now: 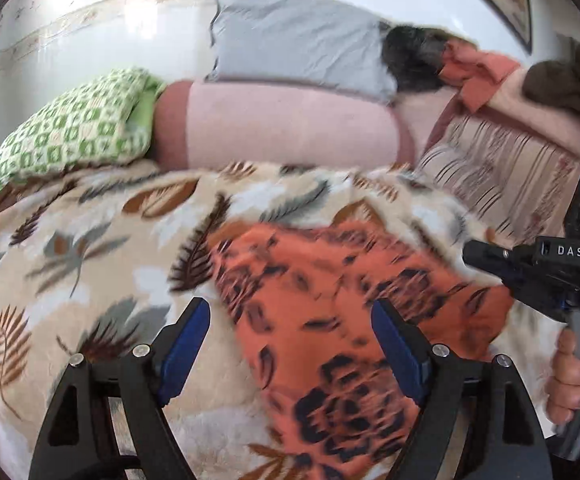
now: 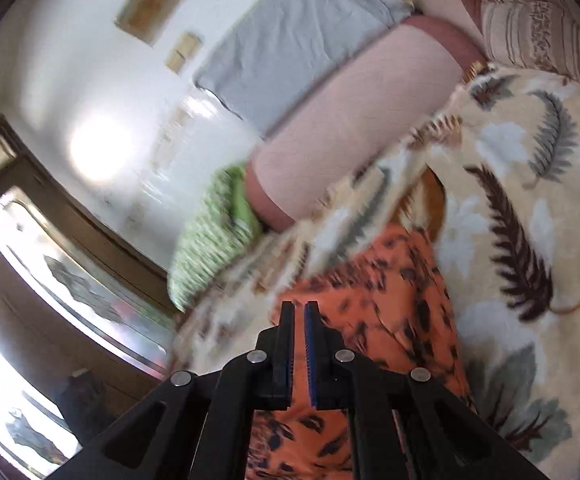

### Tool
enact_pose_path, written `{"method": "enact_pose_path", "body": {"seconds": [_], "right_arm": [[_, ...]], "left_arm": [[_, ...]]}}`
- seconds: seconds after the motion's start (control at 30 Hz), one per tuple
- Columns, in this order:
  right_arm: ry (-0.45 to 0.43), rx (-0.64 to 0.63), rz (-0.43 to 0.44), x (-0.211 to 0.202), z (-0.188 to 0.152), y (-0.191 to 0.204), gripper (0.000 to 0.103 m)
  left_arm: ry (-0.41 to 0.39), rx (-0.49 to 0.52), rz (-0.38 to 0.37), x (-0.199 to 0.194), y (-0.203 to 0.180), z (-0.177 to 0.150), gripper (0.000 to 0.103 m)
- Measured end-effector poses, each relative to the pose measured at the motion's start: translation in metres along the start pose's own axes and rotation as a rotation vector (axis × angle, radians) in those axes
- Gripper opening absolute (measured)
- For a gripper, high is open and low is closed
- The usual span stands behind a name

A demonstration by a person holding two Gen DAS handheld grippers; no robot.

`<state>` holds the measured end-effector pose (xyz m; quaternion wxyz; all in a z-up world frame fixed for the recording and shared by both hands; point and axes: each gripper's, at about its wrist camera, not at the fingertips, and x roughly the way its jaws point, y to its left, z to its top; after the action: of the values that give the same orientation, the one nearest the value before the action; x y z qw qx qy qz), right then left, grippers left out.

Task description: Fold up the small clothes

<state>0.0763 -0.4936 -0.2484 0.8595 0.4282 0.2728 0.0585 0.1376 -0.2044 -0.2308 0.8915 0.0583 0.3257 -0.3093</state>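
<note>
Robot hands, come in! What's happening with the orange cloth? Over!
Left gripper open, above orange cloth. Right gripper shut, empty. Cloth flat on leaf blanket. Nothing blocking.

The garment [image 1: 342,320] lies on the blanket [image 1: 90,248], pillows [image 1: 290,36] behind it against the wall [image 1: 90,28].

One orange garment [image 1: 330,300], two pillows [image 1: 298,36], one bolster [image 1: 282,128]
</note>
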Motion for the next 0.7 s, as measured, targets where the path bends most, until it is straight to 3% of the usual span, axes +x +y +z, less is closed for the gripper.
{"method": "enact_pose_path", "body": {"seconds": [0.07,0.13,0.17,0.23,0.33,0.5,0.63,0.7], "right_arm": [[0.104,0.035,-0.094,0.02,-0.014,-0.012,0.006],[0.258,0.082,-0.265,0.042,-0.035,-0.037,0.001],[0.27,0.128,-0.255,0.043,-0.042,-0.049,0.001],[0.258,0.189,-0.203,0.038,-0.041,-0.057,0.001],[0.252,0.165,-0.211,0.038,-0.039,-0.05,0.0],[0.144,-0.014,-0.23,0.036,-0.009,-0.007,0.007],[0.138,-0.029,-0.202,0.065,0.029,0.015,0.007],[0.176,-0.02,-0.215,0.088,0.043,0.013,0.007]], "left_arm": [[0.126,0.066,0.085,0.022,-0.005,-0.016,0.083],[0.221,0.044,0.067,0.036,0.0,-0.034,0.084],[0.213,0.017,0.055,0.034,0.003,-0.035,0.084],[0.229,-0.008,0.028,0.033,0.008,-0.032,0.084],[0.184,0.01,0.024,0.021,0.011,-0.025,0.084],[0.111,-0.042,0.033,0.011,0.024,-0.014,0.083],[0.159,0.01,0.042,0.026,0.018,-0.017,0.083],[0.182,0.032,0.04,0.032,0.015,-0.023,0.084]]}}
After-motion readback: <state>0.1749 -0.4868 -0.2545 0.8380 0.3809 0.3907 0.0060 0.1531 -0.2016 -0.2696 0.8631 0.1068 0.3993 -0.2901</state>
